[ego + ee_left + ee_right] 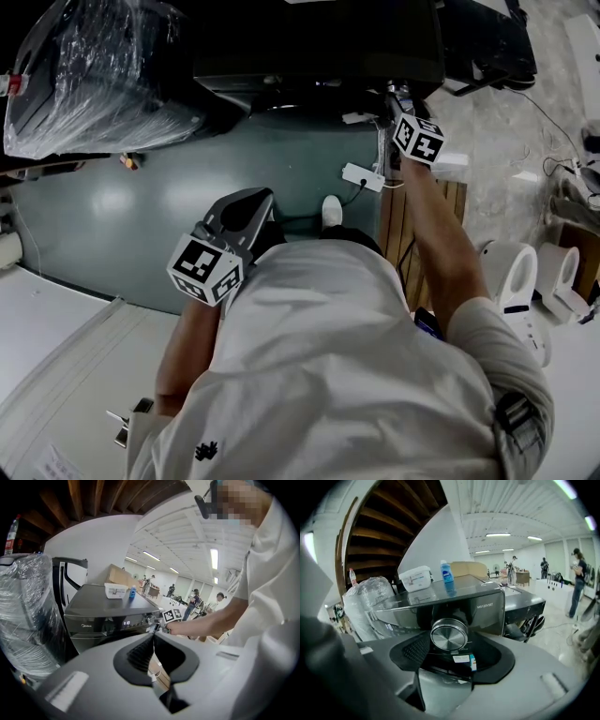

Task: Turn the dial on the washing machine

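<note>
Although it fills only the top centre of the head view, the dark grey front-loading washing machine [319,47] is the biggest thing here. A bulky bundle wrapped in clear crinkled plastic [103,70] stands beside it at upper left.

The left gripper [153,644] hangs back at the centre of the head view, well apart from the machine, its jaws pressed together on nothing. The right gripper [451,644] is up at the control panel, near the upper right of that view. Its jaws are spread, not clenched.

On top of the machine, at upper left in the right gripper view, sit a white lidded plastic tub [415,578], contents hidden, and just beside it a small blue bottle [446,571] with a white cap. What the bottle holds cannot be made out.

Smallest is the round brushed-metal dial [449,634], at the middle of the right gripper view, standing between the spread jaws. The left pad lies near its rim; whether they touch I cannot tell. It looks rigid, smooth and likely slippery, so the grip belongs squarely across its rim, firm enough not to skid while twisting.
</note>
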The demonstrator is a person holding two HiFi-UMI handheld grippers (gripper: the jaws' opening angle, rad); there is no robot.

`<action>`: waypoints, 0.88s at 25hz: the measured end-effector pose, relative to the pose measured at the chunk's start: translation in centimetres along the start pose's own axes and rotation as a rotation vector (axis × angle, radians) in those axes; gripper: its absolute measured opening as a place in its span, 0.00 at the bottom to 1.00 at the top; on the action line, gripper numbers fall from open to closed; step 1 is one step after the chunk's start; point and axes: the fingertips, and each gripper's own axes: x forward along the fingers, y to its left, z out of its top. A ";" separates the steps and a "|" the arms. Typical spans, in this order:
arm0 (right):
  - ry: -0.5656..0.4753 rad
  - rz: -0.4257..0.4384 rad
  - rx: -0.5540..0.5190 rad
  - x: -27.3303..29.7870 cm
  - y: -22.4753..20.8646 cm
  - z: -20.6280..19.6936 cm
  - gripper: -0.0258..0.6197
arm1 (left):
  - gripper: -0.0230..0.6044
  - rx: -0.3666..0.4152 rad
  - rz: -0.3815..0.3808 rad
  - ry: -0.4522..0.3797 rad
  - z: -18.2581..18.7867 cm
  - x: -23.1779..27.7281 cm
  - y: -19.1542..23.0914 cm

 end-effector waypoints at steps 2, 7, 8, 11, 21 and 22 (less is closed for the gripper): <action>0.002 -0.013 -0.088 -0.3 0.4 0.0 0.43 | 0.13 0.001 -0.004 -0.001 0.0 0.0 0.0; 0.027 -0.055 -0.285 -0.3 1.2 -0.3 0.44 | 0.13 0.008 -0.012 -0.008 0.3 0.0 -0.4; 0.031 -0.063 -0.313 -0.2 1.3 -0.4 0.44 | 0.13 0.009 -0.011 -0.009 0.2 0.0 -0.5; 0.043 -0.081 -0.360 0.2 1.4 -0.3 0.44 | 0.13 0.005 -0.005 -0.010 0.0 -0.4 -0.5; 0.068 -0.123 -0.290 1.0 0.8 -0.3 0.44 | 0.13 -0.011 0.023 -0.012 -0.7 -1.5 -0.4; 0.067 -0.123 -0.278 0.9 0.8 -0.3 0.44 | 0.13 -0.014 0.026 -0.013 -0.7 -1.6 -0.4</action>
